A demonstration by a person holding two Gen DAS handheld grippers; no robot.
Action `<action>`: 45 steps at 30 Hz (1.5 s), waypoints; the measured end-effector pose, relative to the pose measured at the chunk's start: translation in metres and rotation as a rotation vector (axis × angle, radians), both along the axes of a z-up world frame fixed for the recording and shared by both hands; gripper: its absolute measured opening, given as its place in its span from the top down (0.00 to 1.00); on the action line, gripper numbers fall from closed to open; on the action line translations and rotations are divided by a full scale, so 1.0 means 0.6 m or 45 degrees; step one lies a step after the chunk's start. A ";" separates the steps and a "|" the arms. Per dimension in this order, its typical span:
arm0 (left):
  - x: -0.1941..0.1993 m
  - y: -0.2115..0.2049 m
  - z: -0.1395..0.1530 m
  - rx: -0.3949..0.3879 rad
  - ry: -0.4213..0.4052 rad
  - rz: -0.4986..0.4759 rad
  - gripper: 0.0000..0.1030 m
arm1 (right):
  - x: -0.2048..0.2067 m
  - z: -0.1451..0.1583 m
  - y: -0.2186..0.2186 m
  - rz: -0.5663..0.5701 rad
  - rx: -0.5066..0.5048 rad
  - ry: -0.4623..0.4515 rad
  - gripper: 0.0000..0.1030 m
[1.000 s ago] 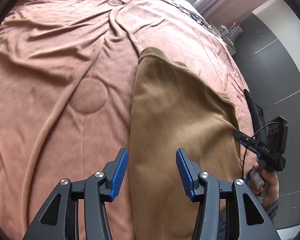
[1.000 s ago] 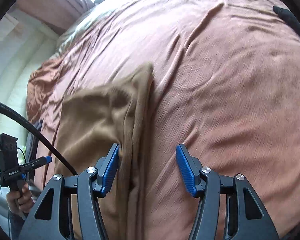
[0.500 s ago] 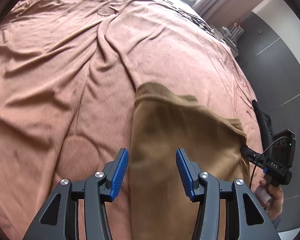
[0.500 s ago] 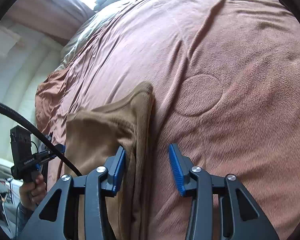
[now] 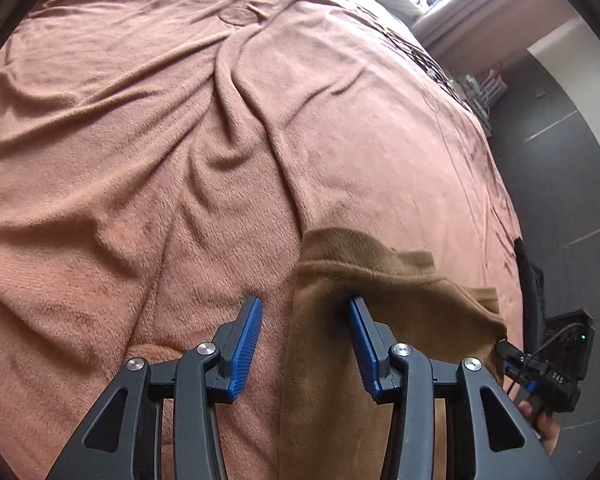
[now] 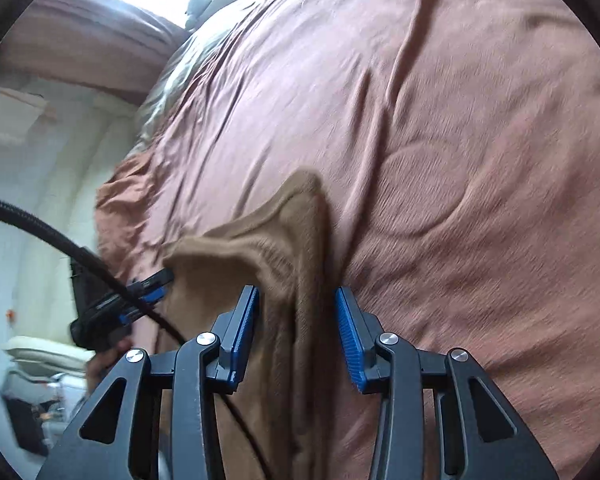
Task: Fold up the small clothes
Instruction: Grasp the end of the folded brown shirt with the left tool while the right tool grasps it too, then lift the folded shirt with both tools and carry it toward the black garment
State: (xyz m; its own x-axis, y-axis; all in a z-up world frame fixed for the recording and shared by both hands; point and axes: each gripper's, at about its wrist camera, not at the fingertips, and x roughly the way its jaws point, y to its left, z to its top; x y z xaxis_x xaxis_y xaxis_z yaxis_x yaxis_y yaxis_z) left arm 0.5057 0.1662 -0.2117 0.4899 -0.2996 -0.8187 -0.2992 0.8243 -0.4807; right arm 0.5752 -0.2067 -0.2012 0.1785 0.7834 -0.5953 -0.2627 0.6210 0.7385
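- Rumpled pinkish-brown bedspread (image 5: 148, 168) fills pretty much everything.
- Brown garment (image 5: 340, 360) lies on it, bunched lengthwise.
- Left gripper (image 5: 305, 342) spread wide over the garment's left edge.
- Right gripper (image 6: 297, 334) spread too, straddling the garment's bunched right edge.

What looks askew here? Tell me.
The brown garment is uneven: its far edge rises to a peak and bunches into ridges between the right hand-held gripper's open jaws. The blanket beneath is creased.
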 end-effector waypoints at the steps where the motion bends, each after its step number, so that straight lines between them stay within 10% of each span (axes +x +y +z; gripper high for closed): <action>1: -0.001 0.000 -0.002 -0.017 0.007 -0.006 0.55 | -0.001 -0.006 -0.004 0.005 -0.016 0.017 0.64; 19: 0.047 -0.024 -0.024 -0.113 -0.011 -0.093 0.60 | 0.028 -0.031 0.024 0.064 0.024 0.085 0.64; 25: 0.049 -0.021 -0.021 -0.137 -0.010 -0.080 0.83 | 0.023 -0.029 0.039 0.056 -0.017 0.049 0.82; 45: -0.035 -0.062 0.145 -0.135 -0.232 -0.154 0.90 | -0.101 0.051 -0.023 0.015 0.013 -0.173 0.90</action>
